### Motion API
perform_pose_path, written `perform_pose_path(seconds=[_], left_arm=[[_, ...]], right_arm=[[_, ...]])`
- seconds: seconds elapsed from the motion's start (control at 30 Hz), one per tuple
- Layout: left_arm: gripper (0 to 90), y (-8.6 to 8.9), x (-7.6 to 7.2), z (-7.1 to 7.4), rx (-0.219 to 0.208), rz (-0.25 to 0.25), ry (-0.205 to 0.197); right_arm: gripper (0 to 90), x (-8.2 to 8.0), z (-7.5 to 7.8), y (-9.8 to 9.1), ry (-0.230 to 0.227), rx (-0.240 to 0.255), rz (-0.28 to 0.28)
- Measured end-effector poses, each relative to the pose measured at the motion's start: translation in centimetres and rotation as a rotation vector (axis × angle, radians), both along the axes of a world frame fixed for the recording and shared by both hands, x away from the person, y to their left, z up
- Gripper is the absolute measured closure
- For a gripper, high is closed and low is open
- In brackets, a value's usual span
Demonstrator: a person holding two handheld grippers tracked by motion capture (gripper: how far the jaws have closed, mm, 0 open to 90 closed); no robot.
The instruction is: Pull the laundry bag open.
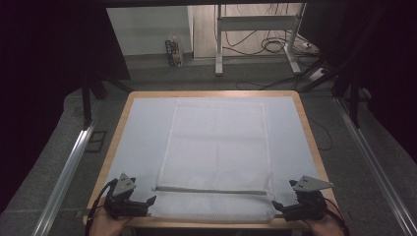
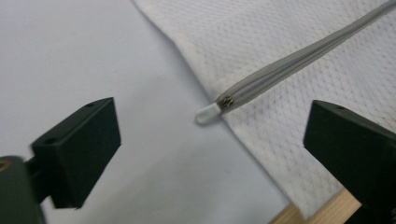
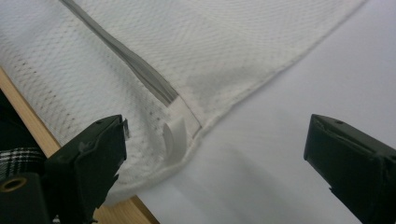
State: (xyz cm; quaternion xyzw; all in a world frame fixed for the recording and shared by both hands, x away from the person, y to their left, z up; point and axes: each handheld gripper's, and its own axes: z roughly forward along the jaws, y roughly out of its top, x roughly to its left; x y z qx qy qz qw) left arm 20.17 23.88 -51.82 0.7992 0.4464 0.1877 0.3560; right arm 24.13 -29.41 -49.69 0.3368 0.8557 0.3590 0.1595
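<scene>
Table: wooden table [image 1: 304, 115], rounded corners, its top covered by a pale blue-grey sheet [image 1: 140, 132]; a thin strip of bare wood shows all round.
Mesh bag: one white mesh bag [image 1: 219, 147], rectangular, lying flat along the middle of the sheet, reaching from near the far edge to the near edge of the table.
Bag edges: stitched hems; the near left and near right corners lie just inside the two grippers; open sheet runs down both long sides of the bag.
Zip: one grey zip [image 1: 211, 190] crossing the bag left to right near its near end; a translucent tab [image 2: 208, 113] at its left end, a white pull [image 3: 175, 133] at its right end.
Texture: fine perforated weave on the bag, smooth matte sheet, pale grained wood.
Left gripper: left gripper [image 1: 147, 202] at the near left corner, jaws spread wide, holding nothing; the zip's left end lies between them.
Right gripper: right gripper [image 1: 278, 205] at the near right corner, jaws wide apart and empty; one jaw over the mesh, the other over bare sheet.
Hands: two, at the near edge, one behind each gripper.
Surroundings: grey floor, metal rails on both sides, a table frame and cables beyond.
</scene>
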Motion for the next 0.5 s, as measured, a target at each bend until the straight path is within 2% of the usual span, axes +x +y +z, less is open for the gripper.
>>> perform_pose_path(seconds=[0.1, 0.2, 0.3, 0.4, 0.5], left_arm=[[1.8, 0.6, -0.6, -0.1, -0.014, 0.023, 0.0], [0.7, 1.0, -1.2, -0.4, 0.006, 0.033, 0.0], [0.7, 1.4, -1.4, -0.6, 0.009, 0.045, 0.004], [0.7, 1.7, -1.6, -0.6, 0.004, 0.05, -0.013], [0.8, 1.8, -1.5, -0.7, 0.003, 0.057, 0.004]], right_arm=[[4.7, -0.2, -0.1, -0.7, -0.002, 0.011, -0.017], [4.3, -0.3, -0.1, -1.3, 0.0, 0.012, -0.037], [4.3, -0.5, -0.2, -1.9, 0.0, 0.017, -0.052], [4.1, -0.7, -0.4, -2.6, 0.012, 0.02, -0.072], [4.1, -0.8, -0.3, -2.9, 0.011, 0.039, -0.086]])
